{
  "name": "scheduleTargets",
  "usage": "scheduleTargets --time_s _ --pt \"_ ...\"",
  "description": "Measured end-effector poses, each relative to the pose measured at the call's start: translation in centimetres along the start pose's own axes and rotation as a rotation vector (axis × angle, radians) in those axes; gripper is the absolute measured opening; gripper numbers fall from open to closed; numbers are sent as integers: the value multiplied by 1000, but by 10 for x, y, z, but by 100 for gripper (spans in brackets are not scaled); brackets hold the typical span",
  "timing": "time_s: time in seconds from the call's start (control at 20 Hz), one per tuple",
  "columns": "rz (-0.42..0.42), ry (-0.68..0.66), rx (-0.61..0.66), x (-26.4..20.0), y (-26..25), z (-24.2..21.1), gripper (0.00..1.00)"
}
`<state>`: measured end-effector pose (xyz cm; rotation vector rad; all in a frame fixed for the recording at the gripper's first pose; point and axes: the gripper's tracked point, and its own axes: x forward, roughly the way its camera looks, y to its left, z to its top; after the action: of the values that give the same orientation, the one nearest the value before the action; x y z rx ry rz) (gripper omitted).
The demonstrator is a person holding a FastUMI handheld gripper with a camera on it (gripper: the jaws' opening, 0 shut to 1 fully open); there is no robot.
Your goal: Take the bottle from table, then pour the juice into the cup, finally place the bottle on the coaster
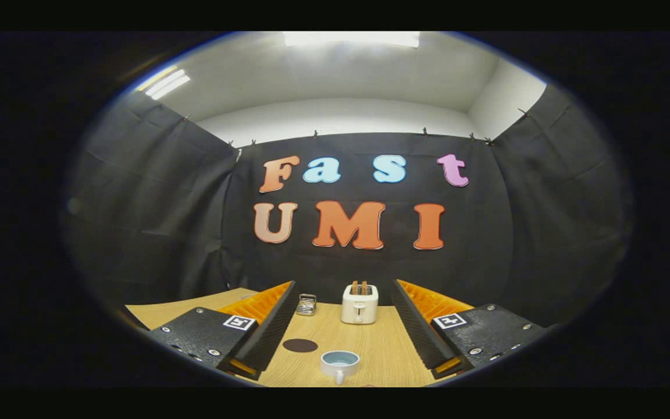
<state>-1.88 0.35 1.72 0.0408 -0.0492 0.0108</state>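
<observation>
My gripper (344,291) is open, its two fingers spread wide with nothing between them, held above the wooden table (381,349). Between the fingers, near me, stands a pale cup (339,364) with a light blue inside and its handle turned toward me. A dark round coaster (300,345) lies flat on the table just left of the cup, close to the left finger (271,326).
A white toaster (359,303) with two slices in it stands at the back of the table, beyond the fingers. A small metal holder (306,304) sits to its left. Black cloth walls close in the table on three sides.
</observation>
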Motion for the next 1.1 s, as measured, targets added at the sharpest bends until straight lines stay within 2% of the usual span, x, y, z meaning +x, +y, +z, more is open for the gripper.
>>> scheduleTargets --time_s 0.15,0.35,0.5,0.65,1.1 --pt "8 8 9 -3 2 1 95" --pt "74 36 60 -9 21 -3 95" --pt "83 39 61 -11 27 -9 95" --pt "91 52 63 -10 39 -23 95" --pt "223 144 85 -18 106 -81 95"
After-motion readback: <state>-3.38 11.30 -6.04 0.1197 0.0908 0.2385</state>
